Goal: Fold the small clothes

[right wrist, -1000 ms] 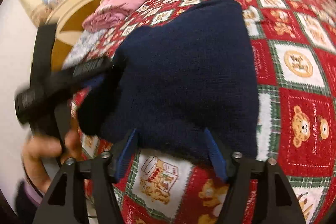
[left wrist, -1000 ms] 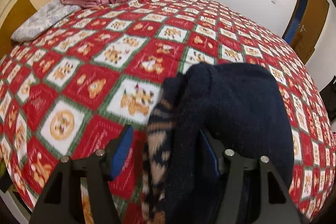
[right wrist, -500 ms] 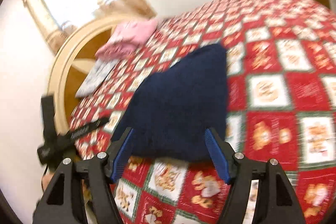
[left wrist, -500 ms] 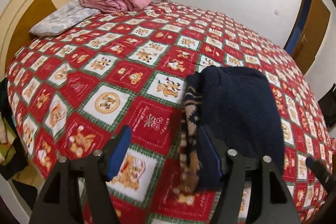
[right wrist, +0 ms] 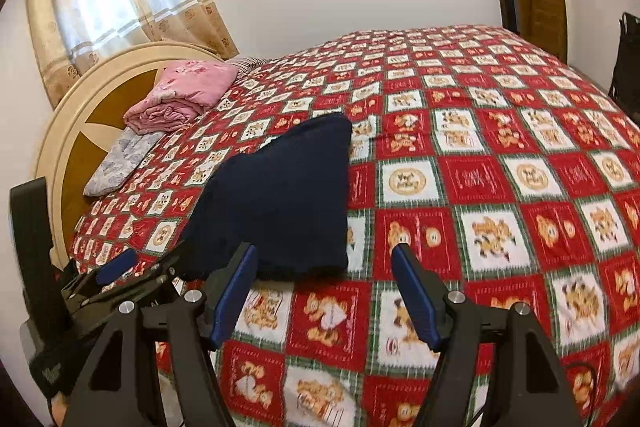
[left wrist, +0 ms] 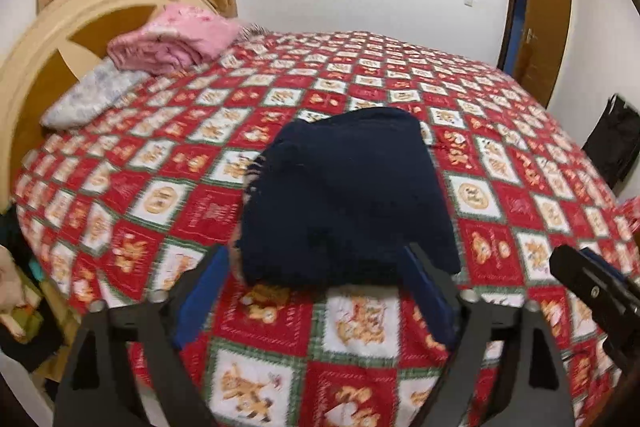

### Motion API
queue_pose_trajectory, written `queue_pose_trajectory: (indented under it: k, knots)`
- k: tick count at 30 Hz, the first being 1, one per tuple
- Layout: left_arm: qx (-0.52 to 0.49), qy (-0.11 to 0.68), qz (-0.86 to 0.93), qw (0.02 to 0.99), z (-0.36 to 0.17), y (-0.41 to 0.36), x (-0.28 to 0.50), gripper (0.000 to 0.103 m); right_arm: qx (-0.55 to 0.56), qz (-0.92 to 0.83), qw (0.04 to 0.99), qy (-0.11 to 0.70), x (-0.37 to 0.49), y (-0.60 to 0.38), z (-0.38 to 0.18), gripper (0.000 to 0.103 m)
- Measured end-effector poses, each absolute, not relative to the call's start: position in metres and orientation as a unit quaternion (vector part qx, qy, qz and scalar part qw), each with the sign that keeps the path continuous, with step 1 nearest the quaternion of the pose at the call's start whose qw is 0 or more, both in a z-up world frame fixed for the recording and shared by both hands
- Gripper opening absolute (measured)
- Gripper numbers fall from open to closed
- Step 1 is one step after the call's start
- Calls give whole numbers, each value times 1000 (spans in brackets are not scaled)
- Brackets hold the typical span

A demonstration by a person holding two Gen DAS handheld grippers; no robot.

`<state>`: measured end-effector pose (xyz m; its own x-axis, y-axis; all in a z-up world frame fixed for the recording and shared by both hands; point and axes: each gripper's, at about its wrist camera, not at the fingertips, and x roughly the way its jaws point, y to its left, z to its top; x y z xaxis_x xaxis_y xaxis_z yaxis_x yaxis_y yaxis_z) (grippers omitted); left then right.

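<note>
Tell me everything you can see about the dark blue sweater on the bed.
The sweater is navy knit, looks thick and woolly, folded into a compact block. A patterned tan-and-navy layer peeks out along its left edge in the left wrist view. It lies flat on the red checked bedspread, near the front edge. Neither gripper touches it.

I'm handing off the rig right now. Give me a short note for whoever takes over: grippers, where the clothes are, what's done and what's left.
Left gripper: open, holding nothing; its jaws have just been opening, and nothing is between them.
Right gripper: open, holding nothing, above the bedspread.
Dark navy knit sweater: lies folded in a compact bundle near the bed's front edge, free of both grippers. A strip of patterned knit shows along its left edge.
Pink folded blanket and pillow sit by the headboard, untouched.
Done: the sweater looks folded and released.
Left: check that the fold is neat. No other garment to fold shows in these views.
</note>
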<state>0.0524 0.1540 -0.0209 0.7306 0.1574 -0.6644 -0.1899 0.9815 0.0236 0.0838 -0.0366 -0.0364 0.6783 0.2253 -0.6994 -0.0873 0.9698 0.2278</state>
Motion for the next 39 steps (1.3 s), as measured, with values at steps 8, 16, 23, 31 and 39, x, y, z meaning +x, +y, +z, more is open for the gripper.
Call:
queue_pose_trajectory:
  k: [8, 16, 23, 31, 39]
  knots:
    - [-15, 336, 110, 935, -10, 151, 16, 103, 71, 77, 925, 365, 44, -24, -17, 71]
    - [7, 302, 119, 946, 9, 144, -19, 103, 57, 66, 942, 325, 12, -17, 8, 71]
    - [-7, 307, 137, 942, 18, 150, -34, 103, 39, 55, 959, 274, -16, -11, 31, 72]
    - [5, 290, 140, 947, 26, 143, -44, 103, 25, 34, 970, 238, -31, -9, 39, 79]
    - [13, 285, 148, 947, 28, 139, -45, 103, 37, 22, 972, 229, -33, -18, 40, 79]
